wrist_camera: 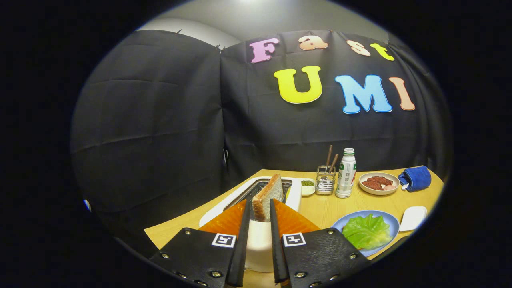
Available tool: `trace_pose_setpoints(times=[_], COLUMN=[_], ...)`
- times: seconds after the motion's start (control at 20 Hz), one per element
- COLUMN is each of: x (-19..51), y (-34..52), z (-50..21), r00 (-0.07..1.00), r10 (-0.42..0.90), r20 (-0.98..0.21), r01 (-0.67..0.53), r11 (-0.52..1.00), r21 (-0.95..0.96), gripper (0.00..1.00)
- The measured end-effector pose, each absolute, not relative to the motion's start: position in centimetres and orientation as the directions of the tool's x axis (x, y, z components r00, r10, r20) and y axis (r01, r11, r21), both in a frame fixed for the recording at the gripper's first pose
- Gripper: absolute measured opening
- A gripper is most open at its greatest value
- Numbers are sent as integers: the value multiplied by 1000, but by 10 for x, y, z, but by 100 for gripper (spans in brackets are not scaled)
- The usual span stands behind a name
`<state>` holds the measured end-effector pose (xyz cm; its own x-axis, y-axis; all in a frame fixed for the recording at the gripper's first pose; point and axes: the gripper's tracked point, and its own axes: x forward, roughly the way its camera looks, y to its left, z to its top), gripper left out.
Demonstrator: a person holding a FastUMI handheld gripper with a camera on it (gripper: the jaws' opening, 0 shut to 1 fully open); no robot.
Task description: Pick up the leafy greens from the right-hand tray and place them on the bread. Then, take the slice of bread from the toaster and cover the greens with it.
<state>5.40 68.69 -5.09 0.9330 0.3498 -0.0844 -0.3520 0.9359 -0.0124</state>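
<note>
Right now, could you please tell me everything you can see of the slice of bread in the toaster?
The pale slice of bread with a brown crust stands upright on edge, tilted slightly, in the slot of the white toaster. Its crumb looks porous. Its lower end sits between the fingers of the hand-held gripper, which flank it closely; whether they press on it is unclear.

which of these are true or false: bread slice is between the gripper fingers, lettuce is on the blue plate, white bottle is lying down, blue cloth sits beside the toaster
1. The tan bread slice stands in the white toaster, between the fingers of the gripper. True.
2. The green lettuce leaf lies on the round blue plate. True.
3. The white plastic bottle lies on its side. False: it stands upright.
4. The rolled blue cloth sits right beside the toaster. False: it lies far off, past the bowl of brown food.
</note>
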Motion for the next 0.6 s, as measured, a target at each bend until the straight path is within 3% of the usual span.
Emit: trace_pose_setpoints(times=[0.35, 0.4, 0.6], x=[76, 74, 79], y=[687, 686, 690], z=[-60, -57, -59], r00=[962, 966, 960], r10=[255, 246, 262], r20=[-96, -85, -97], r01=[-259, -248, -265], r11=[965, 969, 964], r21=[-34, -18, -24], gripper=[29, 17, 6])
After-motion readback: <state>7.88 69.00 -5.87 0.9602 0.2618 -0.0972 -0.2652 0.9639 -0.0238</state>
